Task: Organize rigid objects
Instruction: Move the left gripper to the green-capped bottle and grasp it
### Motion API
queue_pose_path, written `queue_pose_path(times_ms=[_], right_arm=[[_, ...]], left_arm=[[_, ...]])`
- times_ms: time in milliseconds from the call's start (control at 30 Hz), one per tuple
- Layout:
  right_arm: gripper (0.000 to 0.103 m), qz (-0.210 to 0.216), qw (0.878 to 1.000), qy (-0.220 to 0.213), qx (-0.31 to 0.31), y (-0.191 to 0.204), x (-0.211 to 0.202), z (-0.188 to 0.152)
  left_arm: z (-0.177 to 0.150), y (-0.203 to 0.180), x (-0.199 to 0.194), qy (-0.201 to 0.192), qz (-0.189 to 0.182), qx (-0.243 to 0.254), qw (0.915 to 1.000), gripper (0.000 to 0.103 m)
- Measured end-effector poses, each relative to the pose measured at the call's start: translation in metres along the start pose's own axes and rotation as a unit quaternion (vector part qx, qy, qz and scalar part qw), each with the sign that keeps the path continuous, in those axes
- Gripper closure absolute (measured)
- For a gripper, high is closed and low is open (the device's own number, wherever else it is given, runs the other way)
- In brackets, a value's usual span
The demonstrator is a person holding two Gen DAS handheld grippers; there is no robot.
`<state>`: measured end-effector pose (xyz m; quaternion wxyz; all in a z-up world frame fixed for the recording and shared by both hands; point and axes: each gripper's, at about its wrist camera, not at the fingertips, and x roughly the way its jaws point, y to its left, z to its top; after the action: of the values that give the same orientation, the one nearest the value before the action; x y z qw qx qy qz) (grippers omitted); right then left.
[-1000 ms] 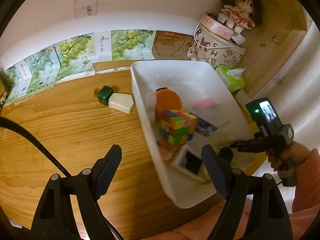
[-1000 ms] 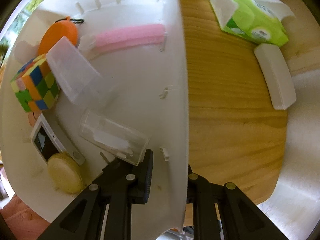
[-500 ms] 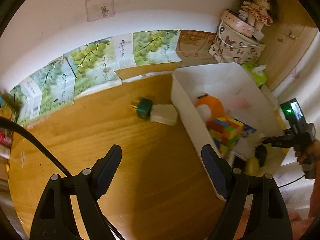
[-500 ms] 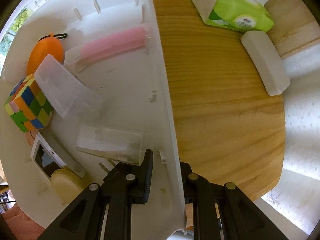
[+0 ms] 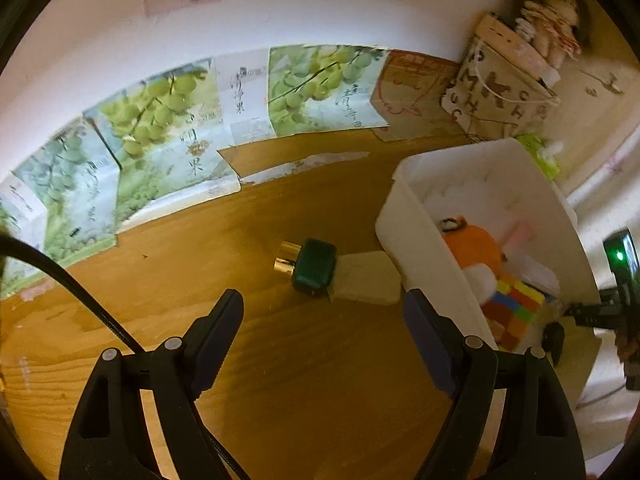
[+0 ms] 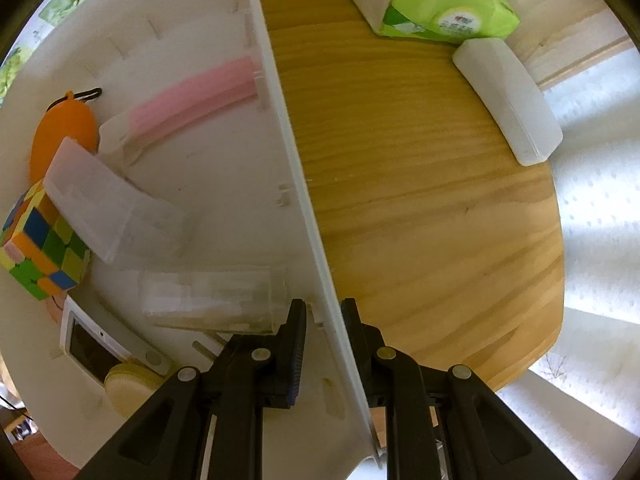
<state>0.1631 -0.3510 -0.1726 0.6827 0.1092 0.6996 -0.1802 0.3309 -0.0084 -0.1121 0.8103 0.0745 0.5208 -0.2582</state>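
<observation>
A white plastic bin (image 5: 412, 240) stands on the wooden table. In it lie a colour cube (image 6: 40, 256), an orange pouch (image 6: 60, 136), a pink piece (image 6: 196, 100), clear plastic boxes (image 6: 96, 208) and a small white device (image 6: 104, 348). My right gripper (image 6: 325, 316) points straight down, shut on the white bin's wall (image 6: 280, 128), one finger inside and one outside. On the table left of the bin lie a green bottle with a gold cap (image 5: 312, 266) and a cream-white block (image 5: 366, 278), touching. My left gripper (image 5: 324, 320) hangs open just short of them, nothing between its fingers.
Fruit-print cartons (image 5: 160, 128) line the wall at the back. A patterned bag with a doll (image 5: 504, 92) stands in the corner. Right of the bin lie a green tissue pack (image 6: 440, 0) and a white case (image 6: 508, 100), close to the table's rounded edge (image 6: 556, 280).
The left gripper has swung left and down, from over the bin toward the green bottle and cream block. The right gripper kept its grip on the bin's wall while rolling a little.
</observation>
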Motion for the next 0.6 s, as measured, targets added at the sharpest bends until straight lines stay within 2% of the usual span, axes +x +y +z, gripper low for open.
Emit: queue_pose_path(times_ms=[267,600], right_arm=[[0.085,-0.01,1.0,0.009,0.012,0.002,0.002,0.008],[0.085,-0.011,1.0,0.013,0.022,0.007,0.001,0.012]], left_arm=[[0.007,0.018,0.037,-0.003,-0.01,-0.053,0.9985,0.019],[0.009,0.022,0.062,-0.006,-0.003,-0.068,0.9977,0.019]])
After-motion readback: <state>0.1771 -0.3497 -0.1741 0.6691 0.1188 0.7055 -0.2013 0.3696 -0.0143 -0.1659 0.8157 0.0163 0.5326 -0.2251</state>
